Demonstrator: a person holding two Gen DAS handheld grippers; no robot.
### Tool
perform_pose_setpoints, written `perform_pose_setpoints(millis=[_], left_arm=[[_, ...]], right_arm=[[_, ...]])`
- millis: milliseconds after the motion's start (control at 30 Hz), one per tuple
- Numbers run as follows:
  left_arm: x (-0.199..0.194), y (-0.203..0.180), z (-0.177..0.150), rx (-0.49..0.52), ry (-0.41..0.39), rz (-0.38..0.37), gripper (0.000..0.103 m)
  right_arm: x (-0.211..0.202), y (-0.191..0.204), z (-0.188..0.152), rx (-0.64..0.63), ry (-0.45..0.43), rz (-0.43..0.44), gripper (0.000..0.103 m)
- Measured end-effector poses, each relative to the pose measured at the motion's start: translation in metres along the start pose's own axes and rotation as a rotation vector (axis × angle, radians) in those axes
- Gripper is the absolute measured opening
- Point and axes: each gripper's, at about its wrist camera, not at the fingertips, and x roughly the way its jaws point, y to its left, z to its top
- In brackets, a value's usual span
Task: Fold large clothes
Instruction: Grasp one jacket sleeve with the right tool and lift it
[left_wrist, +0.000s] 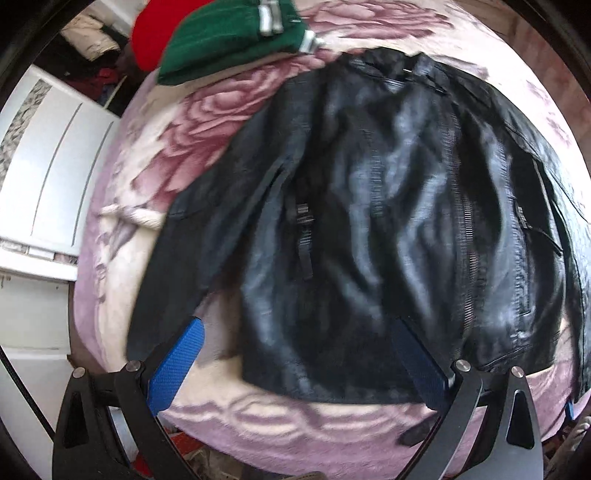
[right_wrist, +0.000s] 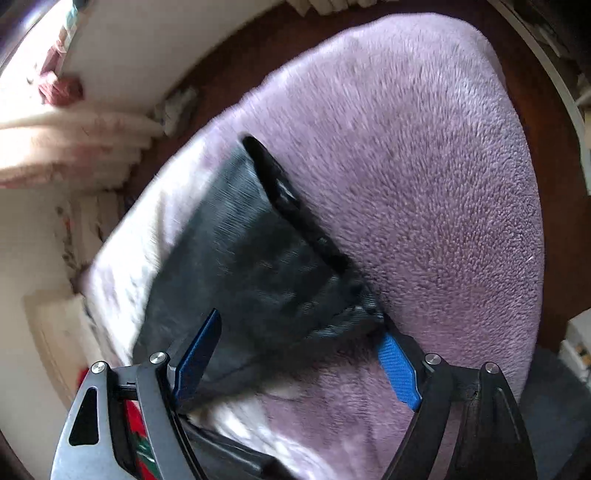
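A black leather jacket (left_wrist: 369, 206) lies spread flat, front up, on a pink rose-patterned blanket (left_wrist: 207, 122). Its sleeve (left_wrist: 173, 273) runs down the left. My left gripper (left_wrist: 299, 332) is open above the jacket's bottom hem, its blue pads (left_wrist: 177, 365) apart and empty. In the right wrist view a black sleeve (right_wrist: 251, 266) lies on the blanket (right_wrist: 424, 184). My right gripper (right_wrist: 299, 325) is open just over the sleeve's cuff end, with one blue pad (right_wrist: 399, 369) to the right of it.
A folded green garment (left_wrist: 229, 33) and a red one (left_wrist: 155, 29) lie at the blanket's far edge. A white cabinet (left_wrist: 48, 162) stands to the left. Brown floor (right_wrist: 554, 221) and stacked pale linens (right_wrist: 74, 140) surround the bed.
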Motion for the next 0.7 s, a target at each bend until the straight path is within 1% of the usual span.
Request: perform_pose_setpoints(millis=[100,133,200,267,300,333,367,467,500,567,633,700], left_arm=[[0.004,-0.027,0.010,0.035,-0.011,-0.042,0.103],[0.006,-0.036,0.014,0.048,-0.015,-0.053,0.103],[0.010,-0.054,0.019,0.093,-0.026,-0.073,0.103],[0.013,-0.068,0.023,0.128,-0.030,-0.076,0.103],[0.014,-0.074,0.026,0.146,-0.035,-0.080,0.103],[0.013,-0.078,0.028,0.153,-0.044,-0.085,0.103],[0.012,-0.081,0.031,0.161,-0.055,-0.088,0.103],[0.007,-0.089,0.043,0.170,-0.078,-0.107,0.103],[0.004,-0.090,0.047,0.165,-0.088,-0.117,0.103],[0.003,-0.089,0.057,0.150,-0.102,-0.129,0.103],[0.004,-0.081,0.061,0.125,-0.104,-0.144,0.103],[0.008,-0.071,0.062,0.099,-0.097,-0.149,0.103]], right_arm=[[-0.003,0.000,-0.005,-0.008,-0.042,0.088,0.078],[0.001,-0.001,-0.003,-0.015,-0.040,0.117,0.077],[0.013,0.000,-0.005,-0.048,-0.042,0.111,0.066],[0.028,0.001,-0.002,-0.044,-0.042,0.087,0.039],[0.032,-0.001,-0.001,-0.029,-0.046,0.082,0.035],[0.031,0.002,0.002,-0.029,-0.052,0.086,0.022],[0.028,0.008,0.002,-0.050,-0.071,0.087,0.011],[-0.003,0.045,0.027,-0.110,-0.135,0.103,0.008],[-0.009,0.057,0.033,-0.141,-0.156,0.103,0.008],[-0.009,0.076,0.042,-0.179,-0.165,0.091,0.008],[-0.015,0.095,0.043,-0.223,-0.165,0.081,0.008],[-0.029,0.127,0.038,-0.303,-0.180,0.097,0.008]])
